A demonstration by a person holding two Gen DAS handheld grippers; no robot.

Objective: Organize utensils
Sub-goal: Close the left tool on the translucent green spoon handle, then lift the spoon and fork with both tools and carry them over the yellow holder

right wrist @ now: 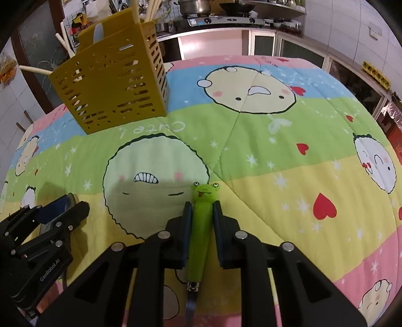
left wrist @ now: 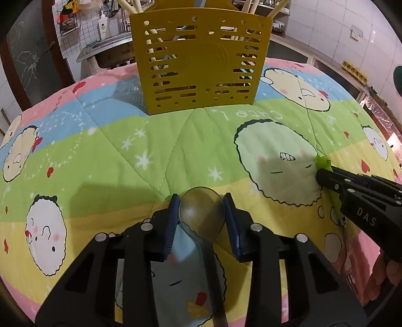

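Note:
My left gripper (left wrist: pixel 202 208) has its blue pads on either side of the bowl of a metal spoon (left wrist: pixel 202 211), whose handle runs back under the gripper. My right gripper (right wrist: pixel 202 213) is closed around the green frog-headed handle of a utensil (right wrist: pixel 202 216); its metal shaft points back toward the camera. The yellow slotted utensil holder (left wrist: pixel 201 60) stands upright at the far side of the quilt, with chopsticks and a blue utensil inside. It also shows in the right wrist view (right wrist: pixel 110 83) at upper left. The right gripper shows at the right of the left wrist view (left wrist: pixel 324 176).
A colourful cartoon quilt (right wrist: pixel 276 156) covers the table. Behind it are a kitchen counter with a stove and pots (right wrist: pixel 196 7), a soap bottle (left wrist: pixel 103 24) and a wall rack. The left gripper shows at lower left in the right wrist view (right wrist: pixel 65 208).

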